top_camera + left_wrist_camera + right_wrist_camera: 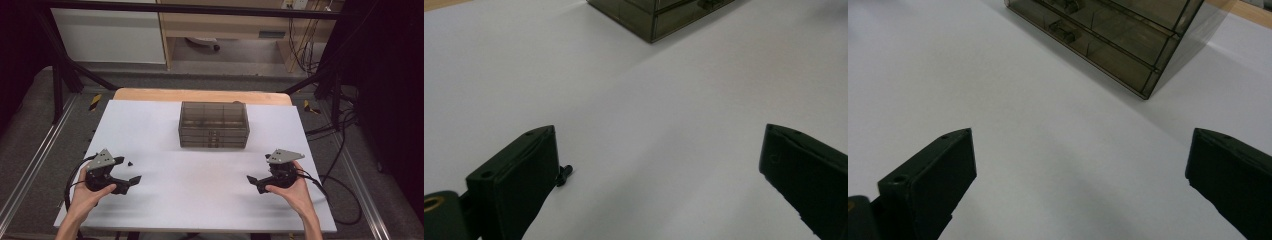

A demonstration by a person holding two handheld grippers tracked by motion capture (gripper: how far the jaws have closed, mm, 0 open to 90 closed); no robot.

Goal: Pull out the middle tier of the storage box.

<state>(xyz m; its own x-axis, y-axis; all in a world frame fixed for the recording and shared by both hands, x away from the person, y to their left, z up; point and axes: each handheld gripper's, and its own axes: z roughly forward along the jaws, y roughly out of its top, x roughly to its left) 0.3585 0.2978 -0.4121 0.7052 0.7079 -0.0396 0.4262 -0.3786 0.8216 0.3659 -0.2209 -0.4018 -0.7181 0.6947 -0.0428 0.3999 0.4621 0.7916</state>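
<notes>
Both grippers, left [131,170] and right [256,173], rest low with jaws wide apart, holding nothing. The smoky drawer box [214,125] sits mid-table (drawers closed), so I'd approach a handle squarely.

my left gripper [126,171]: black body, grey three-cornered plate on top, small holes in plate. black cable loops off its back. my right gripper [256,173]: same build, black, grey plate with dots, thin black cable trailing. close up, jaws are matte black blocks, flat inner faces, bevelled tips, small round hole near each top edge. brass-coloured ring at left base. forearms bare, no sleeves.
</notes>
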